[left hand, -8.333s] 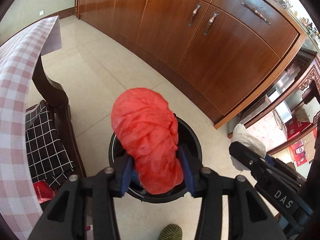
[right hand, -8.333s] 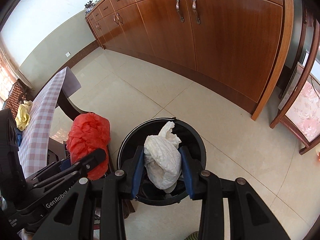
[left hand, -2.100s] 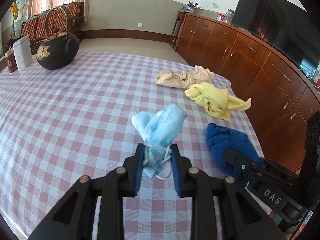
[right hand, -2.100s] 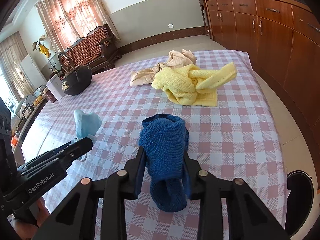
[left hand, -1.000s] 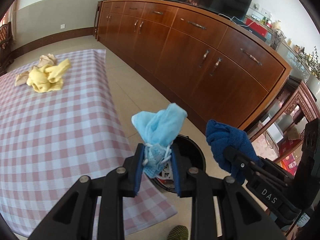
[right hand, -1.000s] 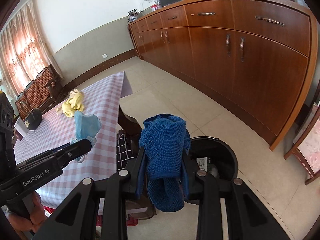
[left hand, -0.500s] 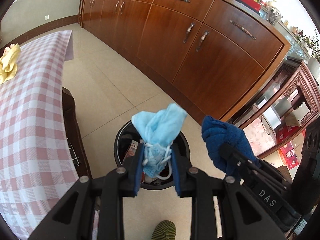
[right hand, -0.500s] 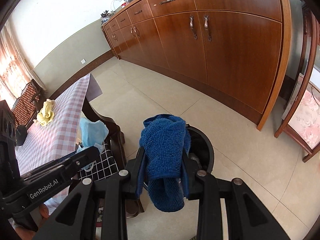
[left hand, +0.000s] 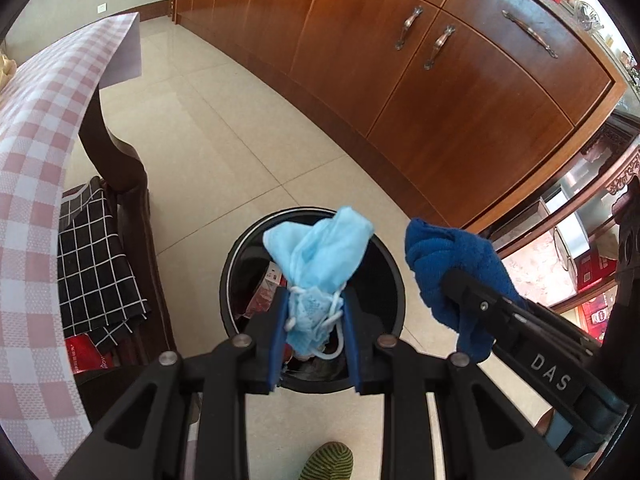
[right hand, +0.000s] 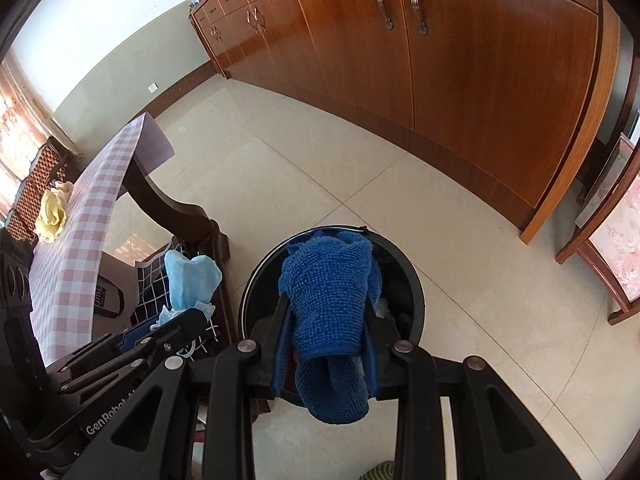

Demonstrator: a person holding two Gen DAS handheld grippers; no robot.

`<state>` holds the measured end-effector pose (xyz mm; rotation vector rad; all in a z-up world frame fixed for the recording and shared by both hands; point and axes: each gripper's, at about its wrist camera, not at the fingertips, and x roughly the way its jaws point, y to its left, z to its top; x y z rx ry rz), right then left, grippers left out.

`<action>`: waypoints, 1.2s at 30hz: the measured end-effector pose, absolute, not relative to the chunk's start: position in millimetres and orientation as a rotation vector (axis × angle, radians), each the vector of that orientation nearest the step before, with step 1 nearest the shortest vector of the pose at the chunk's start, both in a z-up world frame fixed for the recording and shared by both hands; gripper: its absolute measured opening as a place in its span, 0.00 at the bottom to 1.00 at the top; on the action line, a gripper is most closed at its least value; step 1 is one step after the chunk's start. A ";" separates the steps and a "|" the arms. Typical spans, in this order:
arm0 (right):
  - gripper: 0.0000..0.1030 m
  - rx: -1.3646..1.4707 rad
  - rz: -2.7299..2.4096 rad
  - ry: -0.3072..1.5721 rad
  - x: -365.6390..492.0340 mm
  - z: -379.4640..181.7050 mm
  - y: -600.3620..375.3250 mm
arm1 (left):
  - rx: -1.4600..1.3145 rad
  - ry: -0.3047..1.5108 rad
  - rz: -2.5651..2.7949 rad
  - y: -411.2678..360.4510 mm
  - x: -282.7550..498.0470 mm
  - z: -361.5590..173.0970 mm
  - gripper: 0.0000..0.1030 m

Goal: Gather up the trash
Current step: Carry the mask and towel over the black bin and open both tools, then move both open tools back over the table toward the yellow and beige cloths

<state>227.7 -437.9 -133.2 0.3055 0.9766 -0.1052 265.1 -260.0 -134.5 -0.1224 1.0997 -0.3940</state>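
Note:
My left gripper is shut on crumpled light blue face masks and holds them right above the open black trash bin on the floor. My right gripper is shut on a dark blue cloth above the same bin. The blue cloth also shows right of the bin in the left wrist view. The masks show left of the bin in the right wrist view. Trash lies inside the bin.
The table with the pink checked cloth and its dark wooden leg stand left of the bin. A black checked cushion lies under it. Wooden cabinets line the far side. A yellow cloth lies on the table.
Both grippers have swung from the table to the floor bin and lowered closer over it, still holding the masks and the blue cloth.

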 end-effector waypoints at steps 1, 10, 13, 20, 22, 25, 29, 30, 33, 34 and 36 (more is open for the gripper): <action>0.31 0.300 -0.104 0.989 233.6 -137.3 -439.5 | -0.123 1.110 -0.389 -260.8 267.7 -138.8 0.27; 0.36 0.253 -0.085 1.088 278.1 -167.9 -450.1 | -0.151 1.168 -0.354 -262.4 284.8 -169.0 0.35; 0.52 0.257 -0.088 1.103 285.5 -174.7 -454.5 | -0.177 1.177 -0.346 -259.3 290.2 -175.0 0.56; 0.55 0.249 -0.159 1.047 279.3 -158.2 -462.1 | -0.157 1.120 -0.320 -257.3 291.2 -162.3 0.59; 0.55 0.254 -0.166 1.031 275.3 -151.7 -462.3 | -0.150 1.107 -0.330 -258.8 290.0 -158.2 0.59; 0.55 0.259 -0.178 1.026 268.2 -145.5 -463.7 | -0.141 1.093 -0.342 -261.1 287.2 -152.6 0.59; 0.55 0.268 -0.206 1.022 255.1 -139.0 -467.4 | -0.139 1.080 -0.353 -263.8 280.4 -143.2 0.59; 0.55 0.273 -0.214 1.022 251.6 -137.9 -468.7 | -0.137 1.078 -0.355 -265.0 278.4 -140.3 0.59; 0.55 0.324 -0.222 1.018 238.7 -135.6 -475.2 | -0.139 1.072 -0.362 -266.4 273.2 -131.5 0.59; 0.57 0.347 -0.225 1.015 233.6 -135.0 -477.7 | -0.141 1.072 -0.368 -267.1 271.4 -128.2 0.59; 0.60 0.385 -0.246 1.012 222.4 -134.2 -482.1 | -0.141 1.063 -0.378 -267.8 266.9 -119.9 0.59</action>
